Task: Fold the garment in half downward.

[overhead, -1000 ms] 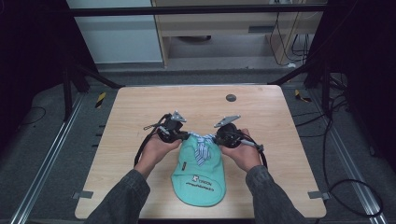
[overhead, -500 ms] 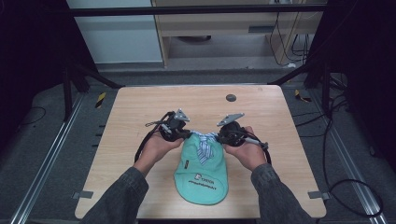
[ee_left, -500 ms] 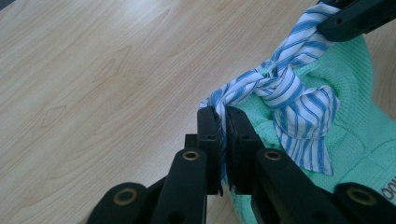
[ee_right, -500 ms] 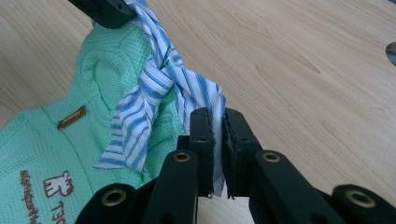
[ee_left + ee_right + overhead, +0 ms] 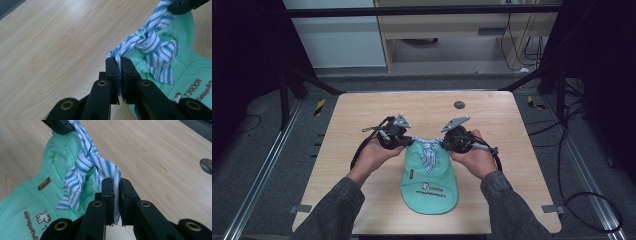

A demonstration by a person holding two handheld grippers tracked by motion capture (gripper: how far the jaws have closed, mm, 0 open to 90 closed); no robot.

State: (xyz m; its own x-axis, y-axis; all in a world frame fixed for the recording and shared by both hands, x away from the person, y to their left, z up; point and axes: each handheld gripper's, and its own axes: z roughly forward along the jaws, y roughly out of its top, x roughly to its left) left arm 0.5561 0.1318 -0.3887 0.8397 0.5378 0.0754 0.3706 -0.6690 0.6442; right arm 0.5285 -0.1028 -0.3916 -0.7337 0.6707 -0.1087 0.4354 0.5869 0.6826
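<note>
A: What sort of place? Looks like a lab / recording rig, not a home.

B: Agreed. Bare wooden counter (image 5: 362, 170) on a grey floor w/ metal rails (image 5: 259, 172), black frame bars (image 5: 422, 9) overhead, loose cables (image 5: 584, 200) on the right, hazard-tape marks (image 5: 319, 107), plain cabinet (image 5: 452, 30) at the back.
</note>
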